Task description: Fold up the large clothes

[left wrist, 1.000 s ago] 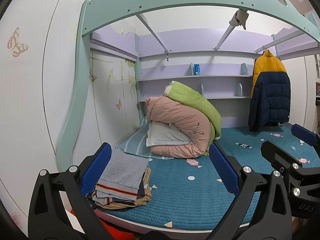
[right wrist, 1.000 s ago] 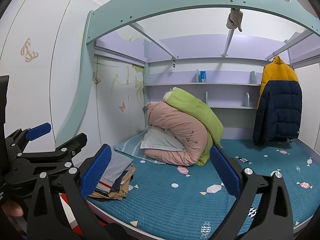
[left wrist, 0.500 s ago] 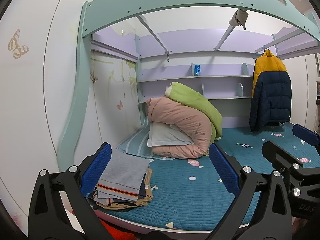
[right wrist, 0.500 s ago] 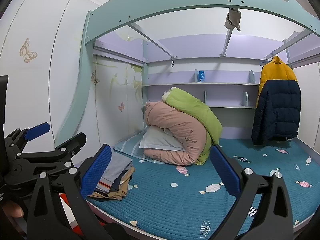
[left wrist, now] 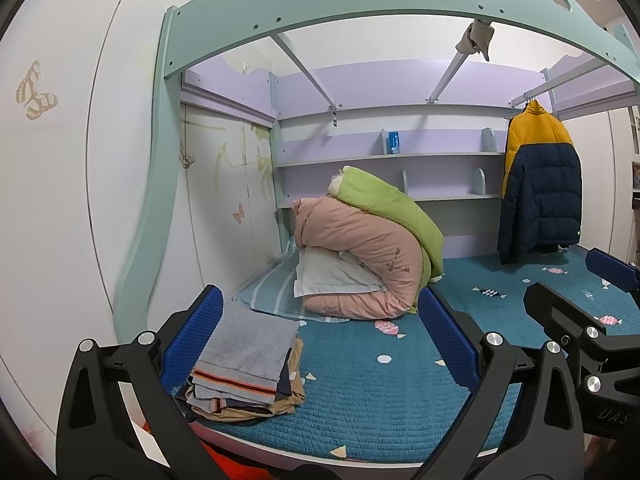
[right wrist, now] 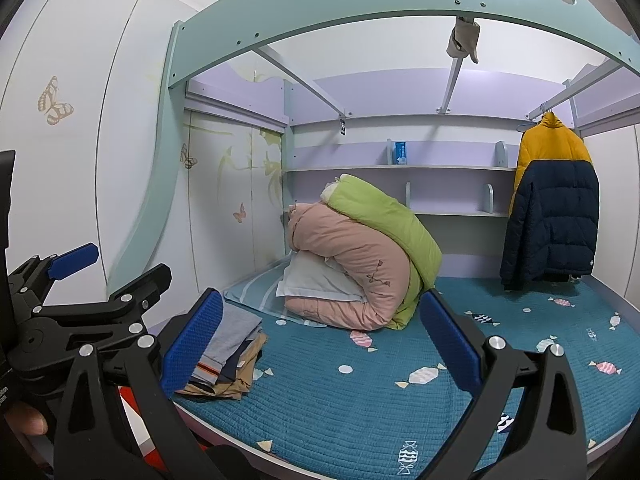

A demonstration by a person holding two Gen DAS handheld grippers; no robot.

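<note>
Hovering spread-fingered, both grippers (left wrist: pixel 320 336) (right wrist: pixel 320 336) face the folded clothes stack (left wrist: pixel 248 364).

The bed cover (left wrist: pixel 360 400) is teal, quilted, with small candy and fish figures in white and pink. The stack of folded clothes (left wrist: pixel 246 364) shows grey on top with an orange and dark stripe, navy and tan below. The rolled duvets are pink (left wrist: pixel 360 248) and light green (left wrist: pixel 384 204). The hanging jacket (left wrist: pixel 540 184) is yellow above and navy below. The bed frame (left wrist: pixel 360 4) is pale mint, the shelves (left wrist: pixel 400 156) lilac. Both claws (left wrist: pixel 318 344) have blue pads on black arms.
</note>
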